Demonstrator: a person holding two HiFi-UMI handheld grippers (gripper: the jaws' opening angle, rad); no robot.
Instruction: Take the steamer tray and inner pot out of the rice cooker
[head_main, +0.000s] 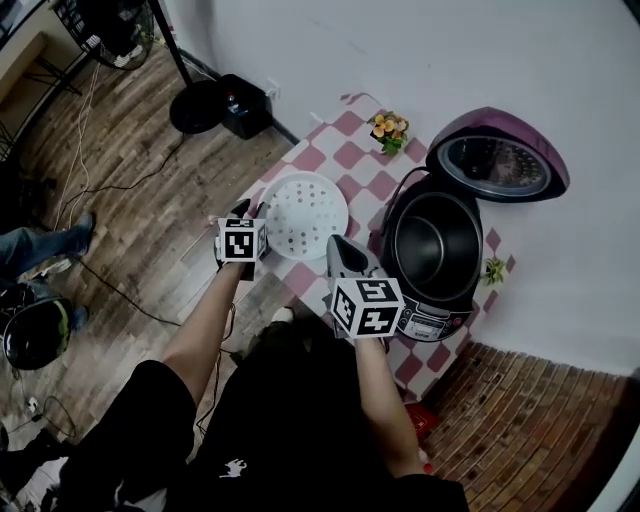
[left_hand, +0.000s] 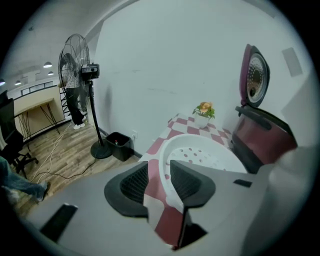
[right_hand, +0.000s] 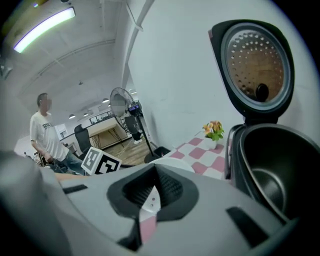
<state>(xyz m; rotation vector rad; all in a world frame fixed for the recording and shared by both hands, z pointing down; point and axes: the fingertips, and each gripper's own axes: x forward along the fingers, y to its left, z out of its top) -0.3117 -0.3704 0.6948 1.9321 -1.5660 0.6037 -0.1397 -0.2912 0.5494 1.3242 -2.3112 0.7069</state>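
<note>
Bright, even indoor light fills the room. A ceiling strip lamp (right_hand: 44, 29) glows overhead at left in the right gripper view; shadows on the white wall (head_main: 450, 50) are faint. Both gripper views bow strongly toward black corners, and the left gripper (left_hand: 160, 172) and right gripper (right_hand: 154, 172) sit soft, close to the lens.

Checked table (head_main: 350, 155), steamer tray (head_main: 303, 215), rice cooker (head_main: 428, 322), flowerpot (head_main: 388, 130), perhaps another plant (head_main: 493, 270).
</note>
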